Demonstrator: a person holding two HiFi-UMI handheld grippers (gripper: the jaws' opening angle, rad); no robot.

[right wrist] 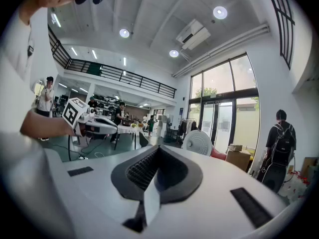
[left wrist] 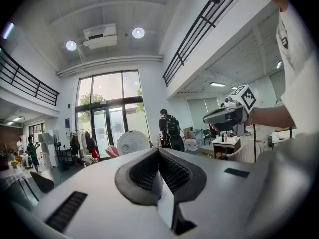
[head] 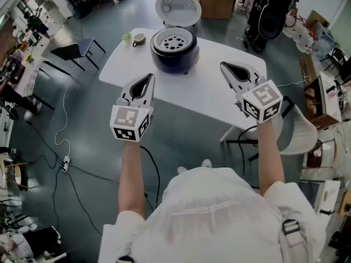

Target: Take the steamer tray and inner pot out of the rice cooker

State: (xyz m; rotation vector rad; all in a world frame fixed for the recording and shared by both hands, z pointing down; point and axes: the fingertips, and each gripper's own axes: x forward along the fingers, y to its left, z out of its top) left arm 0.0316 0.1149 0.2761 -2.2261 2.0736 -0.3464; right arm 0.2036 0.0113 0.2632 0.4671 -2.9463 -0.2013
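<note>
Nearest to us are our own white shirt [head: 219, 212] and bare forearms. They reach out to the left gripper [head: 148, 78] and right gripper [head: 225, 66], each with jaws pressed together on nothing, short of the rice cooker [head: 174, 51].

The cooker is a dark, round body standing at the far side of the white table [head: 208, 97]. Its white lid [head: 178, 7] is tipped open behind it. The steamer tray [head: 174, 39] sits in its mouth, a pale disc pierced with a ring of round holes. It covers the inner pot, so we cannot make that out.

Any print on the cooker is too small for us to read. The only clear patterns are the black-and-white squares on the gripper cubes. Left of the cooker stands a small cup [head: 139, 38] beside something green [head: 127, 36]. Further left, off the table, is a dark chair [head: 77, 49].
</note>
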